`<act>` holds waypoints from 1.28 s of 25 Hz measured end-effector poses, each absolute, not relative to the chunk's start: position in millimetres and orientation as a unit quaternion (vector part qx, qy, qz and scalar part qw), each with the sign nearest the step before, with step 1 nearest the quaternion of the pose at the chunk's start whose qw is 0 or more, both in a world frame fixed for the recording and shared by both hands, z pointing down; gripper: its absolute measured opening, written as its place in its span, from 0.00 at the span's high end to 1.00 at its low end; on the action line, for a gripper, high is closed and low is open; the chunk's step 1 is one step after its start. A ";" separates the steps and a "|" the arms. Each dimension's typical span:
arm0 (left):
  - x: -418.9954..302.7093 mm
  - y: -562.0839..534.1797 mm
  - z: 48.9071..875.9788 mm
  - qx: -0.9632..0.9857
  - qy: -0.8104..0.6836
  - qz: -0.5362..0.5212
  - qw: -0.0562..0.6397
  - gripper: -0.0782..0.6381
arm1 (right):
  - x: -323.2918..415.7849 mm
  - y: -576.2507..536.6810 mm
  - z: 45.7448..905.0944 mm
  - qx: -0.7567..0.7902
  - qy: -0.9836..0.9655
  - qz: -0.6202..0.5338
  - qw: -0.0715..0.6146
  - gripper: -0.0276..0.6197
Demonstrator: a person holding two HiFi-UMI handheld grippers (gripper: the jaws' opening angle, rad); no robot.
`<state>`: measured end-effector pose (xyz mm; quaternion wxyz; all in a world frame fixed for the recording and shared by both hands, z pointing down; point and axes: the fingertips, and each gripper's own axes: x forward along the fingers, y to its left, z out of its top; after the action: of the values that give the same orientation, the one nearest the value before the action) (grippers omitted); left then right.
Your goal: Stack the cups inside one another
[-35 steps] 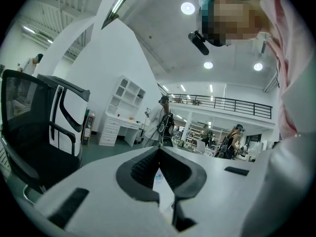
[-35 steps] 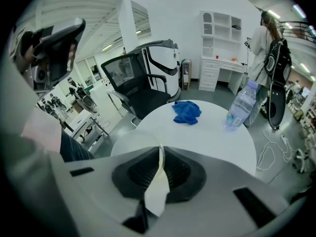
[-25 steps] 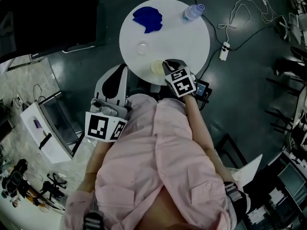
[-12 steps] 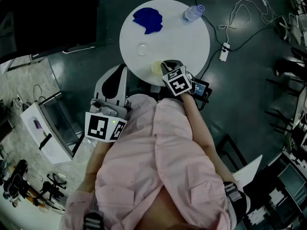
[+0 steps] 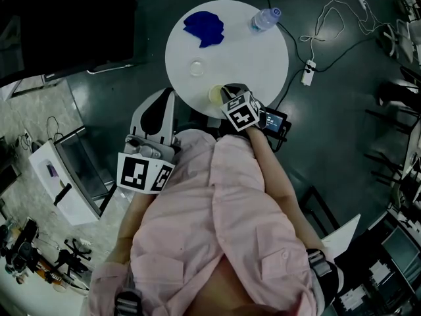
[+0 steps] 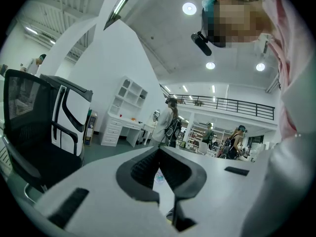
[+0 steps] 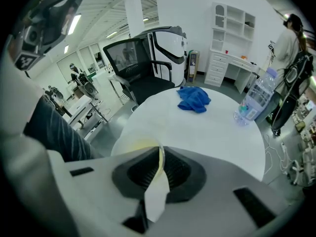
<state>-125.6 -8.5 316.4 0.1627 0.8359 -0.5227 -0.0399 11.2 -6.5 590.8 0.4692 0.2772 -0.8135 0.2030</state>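
Left tongs (image 6: 160, 149) closed and empty, black chair (image 6: 29, 132) at left.

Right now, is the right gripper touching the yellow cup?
Touching. In its own view, the right gripper has its fingers closed on the rim of the yellow cup, with the wall pinched between them.

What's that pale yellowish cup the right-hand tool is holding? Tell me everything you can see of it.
The cup is small, pale yellow and translucent, thin-walled like plastic. It is mouth up and looks empty, at the near edge of the round white table. The right gripper is shut on it, pinching one side of its wall at the rim, one jaw inside, one outside. Nothing else touches it; whether its base rests on the table cannot be told.
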 end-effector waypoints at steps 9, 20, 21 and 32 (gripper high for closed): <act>-128.6 -11.4 318.5 0.839 -0.514 -0.050 0.171 0.88 | 5.3 -5.9 596.4 0.275 -0.816 0.188 0.473 0.90; -119.3 -17.1 314.9 0.852 -0.494 -0.042 0.166 0.88 | -1.8 -9.1 595.0 0.265 -0.822 0.170 0.474 0.90; -119.4 -16.5 314.2 0.852 -0.495 -0.042 0.165 0.88 | -2.4 -8.4 594.9 0.264 -0.823 0.169 0.475 0.90; -121.7 -17.9 311.2 0.847 -0.505 -0.047 0.160 0.88 | -3.5 -10.1 595.4 0.257 -0.825 0.165 0.475 0.89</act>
<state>-121.7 -17.9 311.2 0.1598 0.8466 -0.5055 -0.0472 -3.5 -10.1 595.4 0.4752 0.2572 -0.8252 0.1648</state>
